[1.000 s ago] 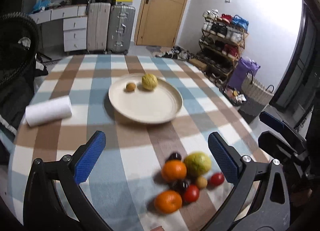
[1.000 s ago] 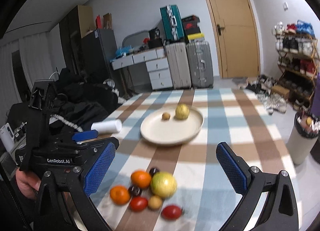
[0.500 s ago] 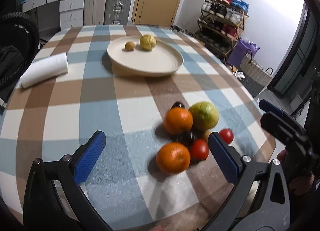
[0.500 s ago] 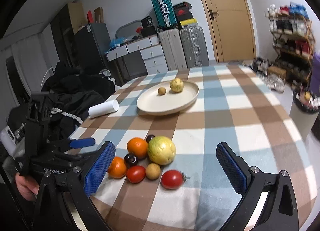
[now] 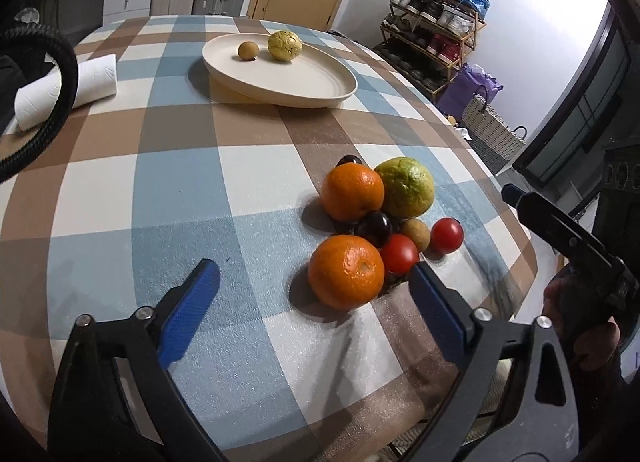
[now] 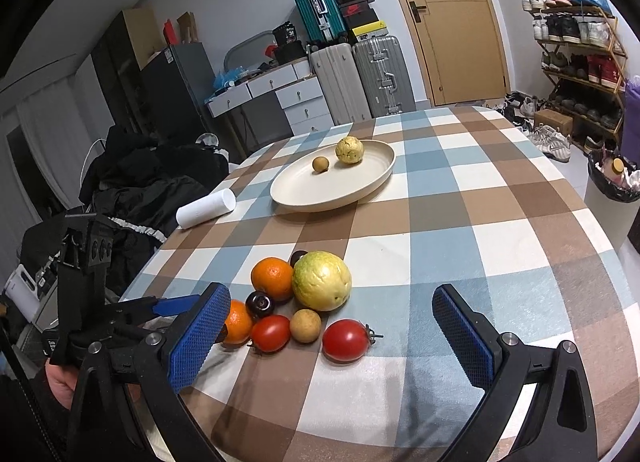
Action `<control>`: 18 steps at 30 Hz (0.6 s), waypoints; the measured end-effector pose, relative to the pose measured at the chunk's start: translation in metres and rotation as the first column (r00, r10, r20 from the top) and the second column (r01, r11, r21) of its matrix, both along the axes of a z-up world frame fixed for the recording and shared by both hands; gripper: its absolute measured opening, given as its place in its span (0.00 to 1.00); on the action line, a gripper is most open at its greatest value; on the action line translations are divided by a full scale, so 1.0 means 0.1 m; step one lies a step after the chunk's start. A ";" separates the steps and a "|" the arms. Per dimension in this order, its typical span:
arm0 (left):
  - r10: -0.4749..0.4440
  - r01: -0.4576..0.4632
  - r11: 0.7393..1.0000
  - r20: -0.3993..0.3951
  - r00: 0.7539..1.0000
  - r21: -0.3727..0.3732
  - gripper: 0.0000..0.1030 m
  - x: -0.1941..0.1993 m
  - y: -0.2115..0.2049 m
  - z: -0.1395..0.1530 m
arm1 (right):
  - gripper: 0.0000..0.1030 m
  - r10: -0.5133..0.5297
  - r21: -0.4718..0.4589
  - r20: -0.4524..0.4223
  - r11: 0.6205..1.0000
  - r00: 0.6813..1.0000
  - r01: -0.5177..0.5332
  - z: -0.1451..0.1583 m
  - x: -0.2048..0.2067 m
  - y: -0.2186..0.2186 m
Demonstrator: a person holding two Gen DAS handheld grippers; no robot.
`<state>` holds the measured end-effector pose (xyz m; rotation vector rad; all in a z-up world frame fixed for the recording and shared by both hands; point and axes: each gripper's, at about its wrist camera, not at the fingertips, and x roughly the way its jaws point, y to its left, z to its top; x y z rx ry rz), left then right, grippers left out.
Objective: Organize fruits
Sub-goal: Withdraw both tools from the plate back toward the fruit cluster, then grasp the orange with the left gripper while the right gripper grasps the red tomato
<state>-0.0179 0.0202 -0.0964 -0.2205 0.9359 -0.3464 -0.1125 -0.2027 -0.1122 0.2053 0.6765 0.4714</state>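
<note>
A pile of fruit lies near the table's front edge: two oranges (image 5: 346, 271) (image 5: 353, 192), a green-yellow citrus (image 5: 406, 187), dark plums (image 5: 374, 228), two red tomatoes (image 5: 399, 254) (image 5: 447, 235) and a small brown fruit (image 5: 416, 233). My left gripper (image 5: 316, 296) is open, its fingers either side of the near orange and short of it. My right gripper (image 6: 332, 326) is open around the red tomato (image 6: 345, 340) and the small brown fruit (image 6: 305, 325). A cream plate (image 5: 304, 82) further back holds a yellow fruit (image 5: 284, 45) and a small brown one (image 5: 248, 50).
A white paper roll (image 5: 68, 88) lies at the table's left side. The checked tablecloth (image 5: 160, 182) covers the round table. Behind stand suitcases (image 6: 360, 78), drawers, a door and a shoe rack (image 6: 576, 42). A bin (image 6: 612, 186) stands off the right edge.
Both grippers have come down and closer to the fruit pile, which now fills more of each view. The fruits have not moved.
</note>
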 end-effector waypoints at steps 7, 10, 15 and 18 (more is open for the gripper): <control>-0.046 0.046 0.999 -0.002 0.999 -0.023 0.64 0.02 -0.04 -0.03 | 1.00 0.002 0.000 -0.014 1.000 1.000 -0.002 -0.05 0.01 0.02; -0.063 0.063 0.998 -0.001 0.998 -0.024 0.57 0.02 -0.06 -0.04 | 1.00 0.002 0.002 -0.024 1.000 1.000 -0.002 -0.07 0.03 0.02; -0.095 0.095 0.995 0.004 0.995 -0.042 0.37 0.02 -0.10 -0.05 | 1.00 -0.001 0.007 -0.027 1.000 1.000 0.001 -0.08 0.03 0.00; -0.102 0.102 0.994 0.014 0.995 -0.036 0.36 0.01 -0.11 -0.05 | 1.00 0.001 0.008 -0.031 1.000 1.000 -0.001 -0.09 0.04 0.01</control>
